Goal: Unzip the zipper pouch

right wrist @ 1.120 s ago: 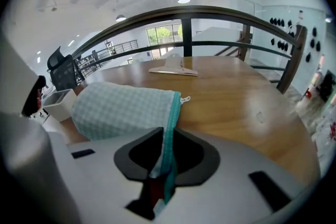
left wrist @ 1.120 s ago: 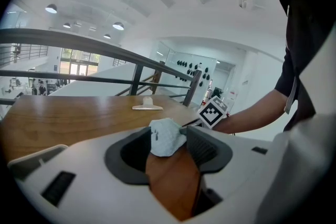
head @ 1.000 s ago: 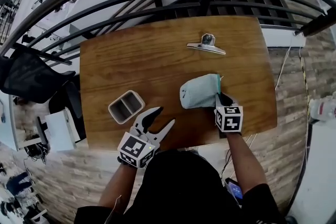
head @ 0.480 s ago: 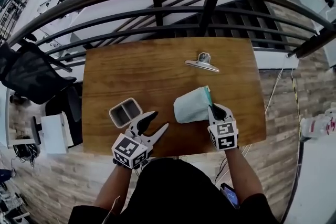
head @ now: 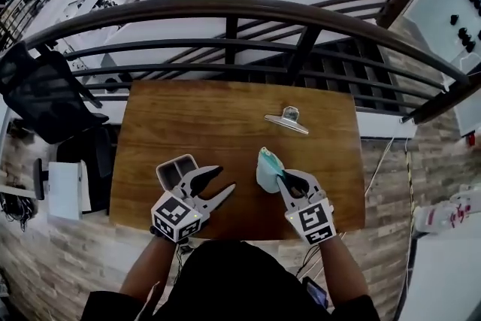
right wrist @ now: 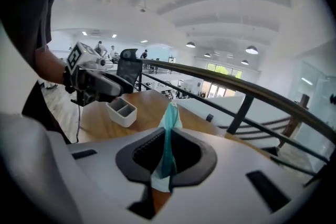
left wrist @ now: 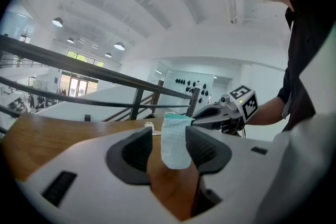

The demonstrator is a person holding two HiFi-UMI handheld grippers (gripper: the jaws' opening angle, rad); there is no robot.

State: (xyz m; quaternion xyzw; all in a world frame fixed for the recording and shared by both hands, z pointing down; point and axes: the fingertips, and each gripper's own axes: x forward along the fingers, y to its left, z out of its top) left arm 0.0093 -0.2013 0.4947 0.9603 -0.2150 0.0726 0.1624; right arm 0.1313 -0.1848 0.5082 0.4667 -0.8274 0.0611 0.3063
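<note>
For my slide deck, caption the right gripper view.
Right gripper shut on an edge of the teal zipper pouch over the wooden table, white two-compartment tray beyond.

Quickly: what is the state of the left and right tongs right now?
Left tongs: open, holding nothing.
Right tongs: closed on the pouch.

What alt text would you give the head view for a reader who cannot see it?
The right claw holds a teal pouch up over a wooden table, with the left claw open beside it. A white tray and a metal clip lie on the table.
</note>
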